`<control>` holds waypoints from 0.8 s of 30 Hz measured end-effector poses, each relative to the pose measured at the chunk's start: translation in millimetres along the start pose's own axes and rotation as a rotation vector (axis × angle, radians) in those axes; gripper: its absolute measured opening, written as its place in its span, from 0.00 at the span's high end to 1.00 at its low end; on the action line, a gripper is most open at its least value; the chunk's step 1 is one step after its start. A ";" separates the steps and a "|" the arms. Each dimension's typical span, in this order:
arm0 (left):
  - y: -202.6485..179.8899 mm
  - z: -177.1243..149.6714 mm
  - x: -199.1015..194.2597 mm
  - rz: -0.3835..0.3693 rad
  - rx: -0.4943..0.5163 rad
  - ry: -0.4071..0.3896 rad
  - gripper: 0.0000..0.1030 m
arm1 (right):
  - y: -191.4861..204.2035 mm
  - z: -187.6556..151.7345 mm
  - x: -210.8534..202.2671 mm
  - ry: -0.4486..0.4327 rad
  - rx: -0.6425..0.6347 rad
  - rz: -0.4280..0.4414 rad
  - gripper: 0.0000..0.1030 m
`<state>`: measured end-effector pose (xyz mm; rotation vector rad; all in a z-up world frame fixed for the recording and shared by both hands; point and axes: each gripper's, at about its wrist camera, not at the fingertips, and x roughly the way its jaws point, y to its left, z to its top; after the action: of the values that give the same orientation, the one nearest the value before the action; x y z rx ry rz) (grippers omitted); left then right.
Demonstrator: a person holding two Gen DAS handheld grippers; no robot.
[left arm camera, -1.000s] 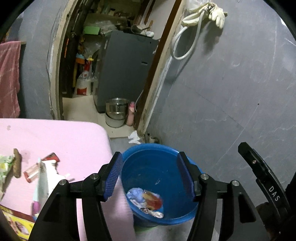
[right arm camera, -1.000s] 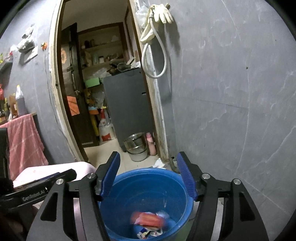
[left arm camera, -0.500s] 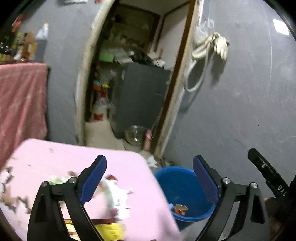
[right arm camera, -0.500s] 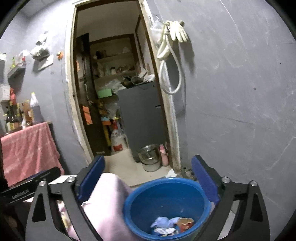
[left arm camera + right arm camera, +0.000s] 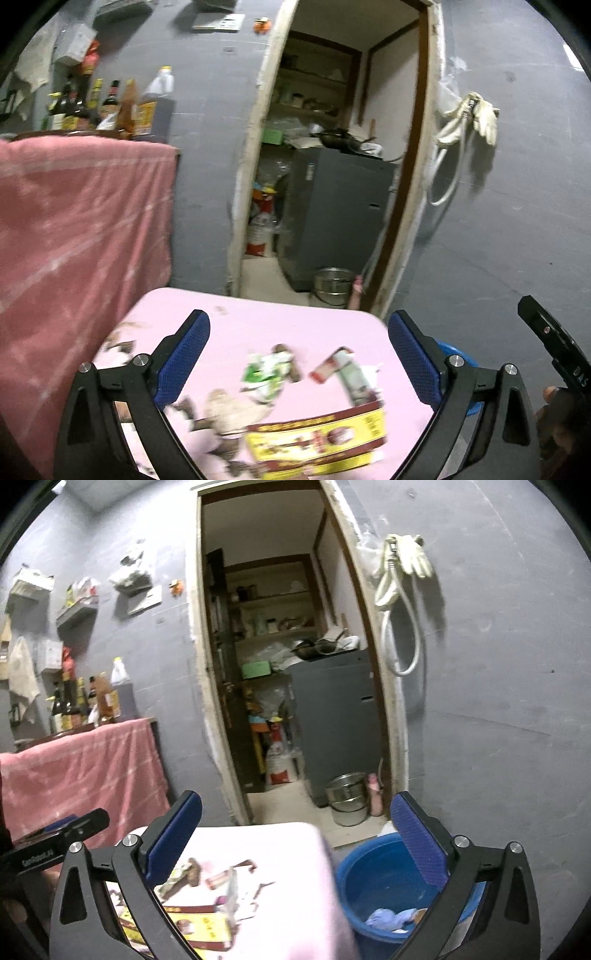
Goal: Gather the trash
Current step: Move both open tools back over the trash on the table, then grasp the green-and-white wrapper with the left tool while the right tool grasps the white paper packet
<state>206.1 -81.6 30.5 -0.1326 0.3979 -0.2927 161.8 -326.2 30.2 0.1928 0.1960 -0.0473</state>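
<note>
Left wrist view: at the far left a pink cloth [image 5: 77, 229] is draped over a stand, with bottles [image 5: 107, 107] lined up above it. In front, the pink table [image 5: 280, 332] is strewn with trash: crumpled brown scraps [image 5: 221, 410], a green-and-white wrapper [image 5: 267, 373], a red-and-white packet [image 5: 345, 367] and, nearest, a yellow-and-red box [image 5: 317, 439]. The left gripper [image 5: 299, 358] is held above this litter with its jaws spread wide and nothing pinched between them. Past the table's right edge, a sliver of the blue bucket [image 5: 452, 350] is seen.

In the right wrist view, the right gripper [image 5: 295, 840] is likewise spread wide and empty, positioned over the table corner [image 5: 295, 834]. The yellow-and-red box [image 5: 199, 926] and small wrappers [image 5: 221, 878] lie on the table, while the blue bucket [image 5: 373, 882] stands on the floor just right of it, with blue crumpled trash [image 5: 391, 919] already inside. Further right, white gloves [image 5: 410, 555] hang on the grey wall.
</note>
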 end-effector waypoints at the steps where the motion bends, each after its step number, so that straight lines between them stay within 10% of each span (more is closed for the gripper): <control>1: 7.4 -2.2 -2.1 0.011 -0.006 0.002 0.08 | 7.7 -3.2 1.5 0.004 -0.006 0.009 0.00; 24: 78.2 -41.7 62.2 0.036 -0.041 0.233 0.08 | 47.5 -64.8 82.2 0.276 -0.083 0.060 0.00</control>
<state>264.1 -29.3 -44.5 -0.1323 0.6371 -0.2655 233.2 -269.3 -39.6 0.1222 0.4666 0.0480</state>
